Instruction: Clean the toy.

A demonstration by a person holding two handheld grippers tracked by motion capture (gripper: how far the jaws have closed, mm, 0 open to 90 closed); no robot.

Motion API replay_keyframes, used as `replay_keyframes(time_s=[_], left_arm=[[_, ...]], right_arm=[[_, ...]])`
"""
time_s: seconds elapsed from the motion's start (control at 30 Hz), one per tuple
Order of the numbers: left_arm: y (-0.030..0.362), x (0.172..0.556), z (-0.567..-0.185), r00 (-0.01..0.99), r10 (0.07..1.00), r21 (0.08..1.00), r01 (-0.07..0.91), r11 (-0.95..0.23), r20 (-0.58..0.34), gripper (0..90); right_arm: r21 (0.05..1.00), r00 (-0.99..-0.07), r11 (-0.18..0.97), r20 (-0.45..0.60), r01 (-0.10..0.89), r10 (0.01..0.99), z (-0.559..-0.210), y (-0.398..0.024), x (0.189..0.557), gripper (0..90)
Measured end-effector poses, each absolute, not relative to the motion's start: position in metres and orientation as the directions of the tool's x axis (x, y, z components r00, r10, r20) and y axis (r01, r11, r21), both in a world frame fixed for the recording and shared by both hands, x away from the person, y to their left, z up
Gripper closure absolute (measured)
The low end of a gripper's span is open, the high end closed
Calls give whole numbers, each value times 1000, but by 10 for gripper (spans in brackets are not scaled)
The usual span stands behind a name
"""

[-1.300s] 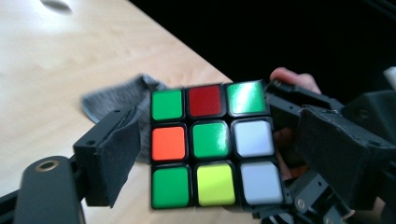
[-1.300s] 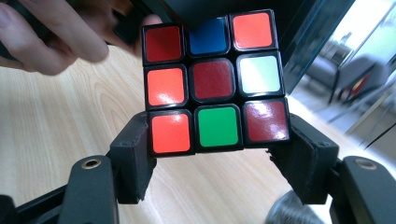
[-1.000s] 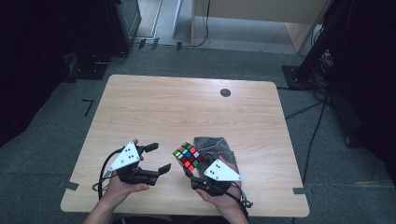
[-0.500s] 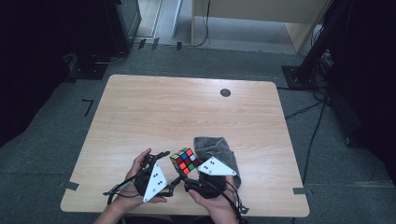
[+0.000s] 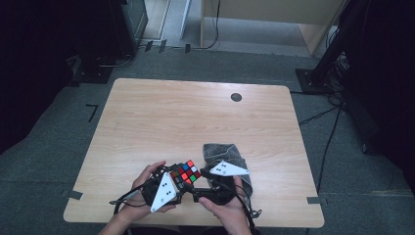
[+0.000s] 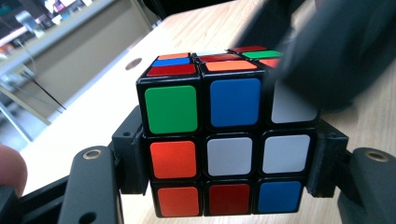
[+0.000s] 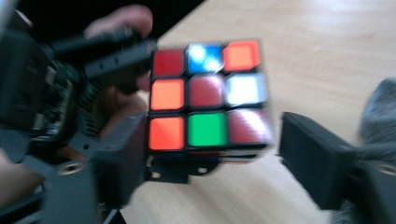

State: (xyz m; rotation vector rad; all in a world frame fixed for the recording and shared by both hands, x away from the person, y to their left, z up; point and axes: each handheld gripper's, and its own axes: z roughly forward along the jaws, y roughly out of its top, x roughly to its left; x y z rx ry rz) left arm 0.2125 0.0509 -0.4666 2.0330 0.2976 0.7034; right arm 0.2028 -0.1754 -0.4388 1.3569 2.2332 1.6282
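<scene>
A scrambled Rubik's cube (image 5: 186, 172) is held above the table's front edge, between both grippers. In the left gripper view the cube (image 6: 228, 149) is close up, and my left gripper (image 6: 228, 161) is shut on its lower two layers, one pad (image 6: 130, 156) on each side. My right gripper (image 7: 210, 149) straddles the cube (image 7: 208, 95) from the other side. Its left jaw is against the cube, while a small gap shows at its right jaw, so it stands open. In the high view the left gripper (image 5: 180, 185) and the right gripper (image 5: 201, 175) meet at the cube.
A crumpled grey cloth (image 5: 224, 152) lies on the wooden table (image 5: 195, 117) just behind the right gripper. A small dark round spot (image 5: 236, 97) sits near the far edge. The person's hands hold both grippers at the near edge.
My left gripper swung in from the left and shut on the cube. The cube shifted slightly left, and the right gripper's jaws have loosened around it.
</scene>
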Motion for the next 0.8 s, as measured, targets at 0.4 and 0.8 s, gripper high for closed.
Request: replay_keyframes(time_s=[0.4,0.8], left_arm=[[71,228,-462,825,526,892,64,-448,206,334],[71,225,-462,860,489,898,91,-430,148,334]], right_arm=[[810,-443,222,51,542,895,-479,-222,235,244],[757,-398,284,-33,589,917,-520,-227,250,415]])
